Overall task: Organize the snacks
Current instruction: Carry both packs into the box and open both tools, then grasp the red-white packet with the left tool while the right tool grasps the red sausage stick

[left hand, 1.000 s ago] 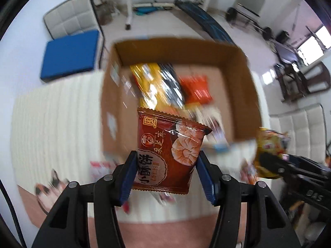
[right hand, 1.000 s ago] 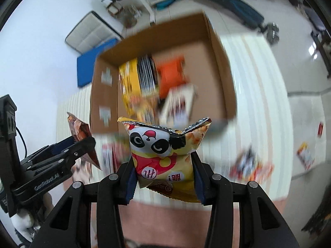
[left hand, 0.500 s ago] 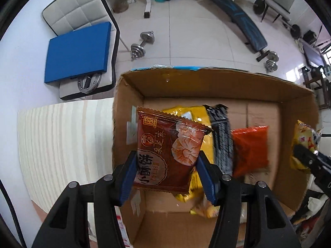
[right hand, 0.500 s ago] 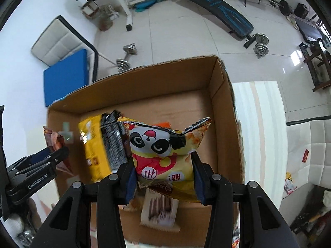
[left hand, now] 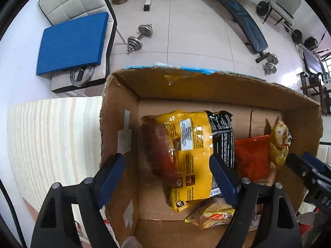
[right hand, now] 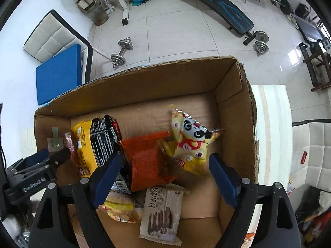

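Held both tools nose-down over the cardboard box (left hand: 120, 124) on the counter. Found left tool (left hand: 165, 158) w/ jaws spread wide, just been opening, gripping nothing; saw only box contents below the gap. Same w/ right tool (right hand: 165, 157): jaws wide, just been opening, pads touching nothing.

Counted 7 snack pkts inside the box, taking yellow and black as separate:
- nearest, 1 Franzzi wafer pkt (right hand: 161, 212) flat on the box floor, beside 1 small yellow-orange pkt (right hand: 120, 208);
- mid box, 1 red-brown shrimp pkt (left hand: 159, 144) against the left wall, partly under 1 big yellow bag (left hand: 186, 144); then 1 black bag (left hand: 223, 136), 1 orange pkt (left hand: 252, 157);
- right side, 1 panda pkt (right hand: 192, 144), tilted, lower corner over the orange pkt's edge.

Noted striped cloth (left hand: 51, 140) covering the counter either side of the box.

Beyond, on the tiled floor: 2 dumbbells, one (left hand: 140, 37) mid-floor, one (left hand: 269, 62) by the foot of 1 sit-up bench (left hand: 242, 24); 1 blue pad (left hand: 72, 43) on a white padded chair (left hand: 72, 2).
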